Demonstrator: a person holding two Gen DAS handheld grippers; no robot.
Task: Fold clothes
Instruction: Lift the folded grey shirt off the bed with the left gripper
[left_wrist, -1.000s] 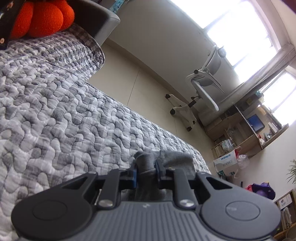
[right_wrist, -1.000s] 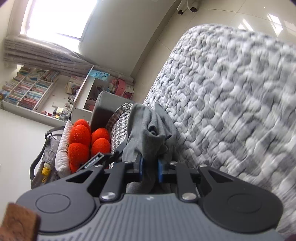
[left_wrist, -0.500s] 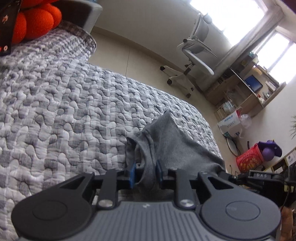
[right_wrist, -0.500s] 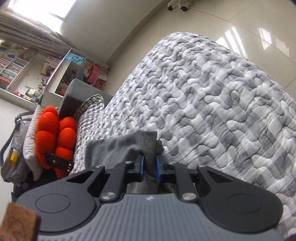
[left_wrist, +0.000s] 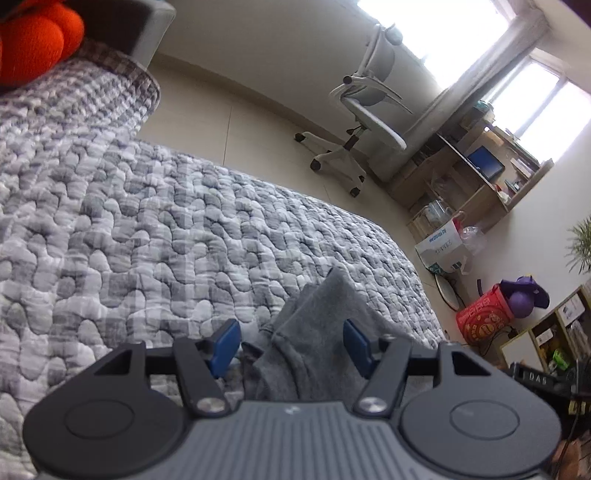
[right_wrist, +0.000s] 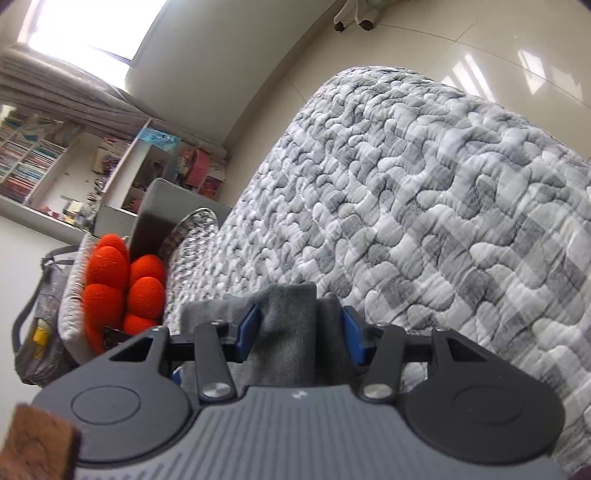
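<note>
Because the grey garment (left_wrist: 317, 332) lay on the quilt (left_wrist: 147, 229), my left gripper (left_wrist: 291, 347) and right gripper (right_wrist: 299, 328) gaped wide around it, gripping nothing.

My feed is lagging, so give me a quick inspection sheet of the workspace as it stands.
Surface: grey quilt on a bed.
Job's things: grey garment lying on the quilt, partly bunched, between both sets of fingers.
Clutter: orange cushion at the bed's end.
Grippers: left gripper open; right gripper open; both straddle the garment.
Cables: nothing seen on the bed.
Surroundings: chair, desk, red bag, bookshelves, tiled floor.
</note>
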